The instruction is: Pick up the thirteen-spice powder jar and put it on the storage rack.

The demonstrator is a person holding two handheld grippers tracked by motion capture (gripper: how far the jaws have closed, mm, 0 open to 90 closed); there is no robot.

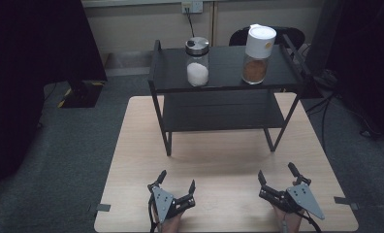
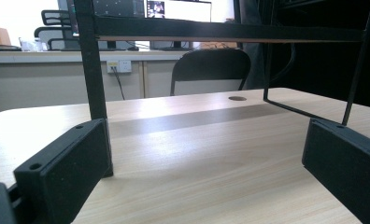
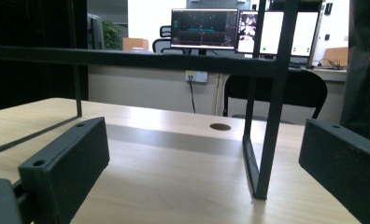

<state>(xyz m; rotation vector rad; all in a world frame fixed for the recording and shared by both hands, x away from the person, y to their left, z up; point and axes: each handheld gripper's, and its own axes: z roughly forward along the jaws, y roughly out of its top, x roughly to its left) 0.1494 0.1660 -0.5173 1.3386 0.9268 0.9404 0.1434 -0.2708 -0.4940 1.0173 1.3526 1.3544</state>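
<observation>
1. The left gripper [image 1: 175, 188] rests near the front edge of the table [image 1: 132, 160], left of centre, with its jaws spread wide and nothing between them. In the left gripper view only bare tabletop lies between the two black jaws.

2. The right gripper [image 1: 276, 178] sits near the front edge toward the right front corner, likewise spread apart and empty. In the right gripper view the front right leg of the rack [image 3: 267, 140] stands between the jaws but farther off, not touched.

3. The black two-tier rack [image 1: 219, 92] stands on the back half of the table. Both grippers are well apart from it.

4. On the rack's top shelf stand two jars: a glass jar with a metal lid [image 1: 198, 61], holding a white powder or grain, near the middle, and a white-capped jar [image 1: 257, 54] with brown contents toward the right end.

5. Judged step: the start, before any reach; nothing is grasped and both jars are untouched.

6. The next move likely calls for lifting a gripper up over the shelf's front rail and closing around a jar's body while keeping it upright.

7. Writing: the white cap bears a small yellowish mark, too small to read. The monitors in the gripper views cannot be read.
</observation>
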